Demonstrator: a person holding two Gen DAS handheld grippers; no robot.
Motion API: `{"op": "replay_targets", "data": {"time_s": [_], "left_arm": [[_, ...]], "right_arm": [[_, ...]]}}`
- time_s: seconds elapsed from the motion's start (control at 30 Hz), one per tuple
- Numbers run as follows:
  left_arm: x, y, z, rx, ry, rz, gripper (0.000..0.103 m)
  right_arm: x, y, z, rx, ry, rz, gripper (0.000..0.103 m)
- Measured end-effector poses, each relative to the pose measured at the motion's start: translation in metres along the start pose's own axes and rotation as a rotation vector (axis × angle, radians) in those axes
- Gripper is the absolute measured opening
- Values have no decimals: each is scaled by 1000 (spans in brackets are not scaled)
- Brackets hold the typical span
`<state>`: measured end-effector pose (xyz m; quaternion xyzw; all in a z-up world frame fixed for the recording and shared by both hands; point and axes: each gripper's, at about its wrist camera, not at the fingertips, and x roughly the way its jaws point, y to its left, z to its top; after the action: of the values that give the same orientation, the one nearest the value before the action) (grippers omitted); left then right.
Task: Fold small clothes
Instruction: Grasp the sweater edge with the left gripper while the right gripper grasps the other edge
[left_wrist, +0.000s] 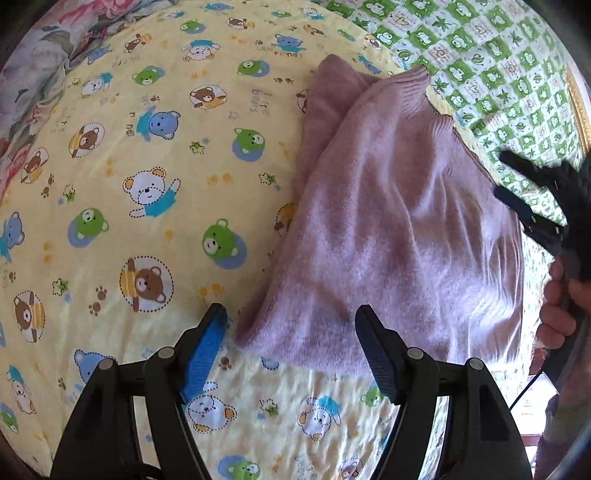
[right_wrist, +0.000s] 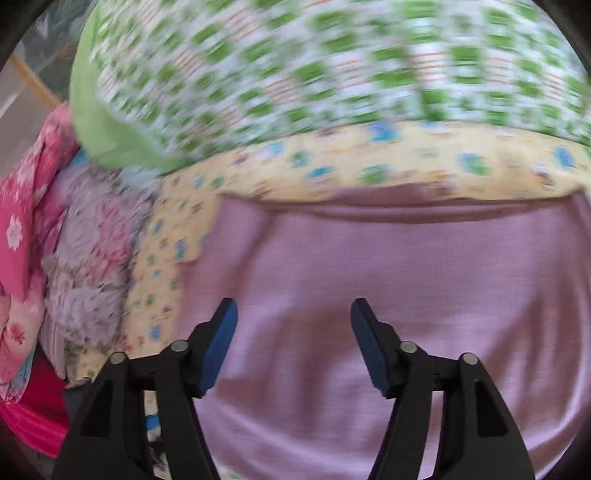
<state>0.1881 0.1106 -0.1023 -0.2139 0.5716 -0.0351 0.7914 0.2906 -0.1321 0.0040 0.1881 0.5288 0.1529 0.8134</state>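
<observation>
A small lilac knitted garment lies folded over on a yellow bear-print sheet. Its ribbed hem points to the far right. My left gripper is open and empty, just above the garment's near left corner. My right gripper is open and empty, hovering over the same lilac garment; that view is blurred by motion. In the left wrist view the right gripper shows at the garment's right edge, held by a hand.
A green-and-white frog-print quilt lies beyond the garment, also in the right wrist view. A floral quilt lies at the far left. Pink and purple floral bedding is piled at the left.
</observation>
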Motion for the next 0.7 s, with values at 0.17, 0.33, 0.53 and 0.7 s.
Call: {"op": "replay_targets", "data": {"time_s": [0.17, 0.33, 0.53, 0.7], "left_arm": [[-3, 8, -10, -20, 1, -27, 74], [-4, 9, -16, -32, -7, -45, 75], [-6, 11, -29, -27, -21, -56, 75], [-7, 4, -35, -1, -31, -43, 73]], "right_arm": [[44, 55, 4, -31, 65, -18, 70], [86, 94, 13, -53, 137, -92, 79], [128, 111, 16, -51, 191, -234, 82], [141, 109, 12, -85, 193, -292, 80]]}}
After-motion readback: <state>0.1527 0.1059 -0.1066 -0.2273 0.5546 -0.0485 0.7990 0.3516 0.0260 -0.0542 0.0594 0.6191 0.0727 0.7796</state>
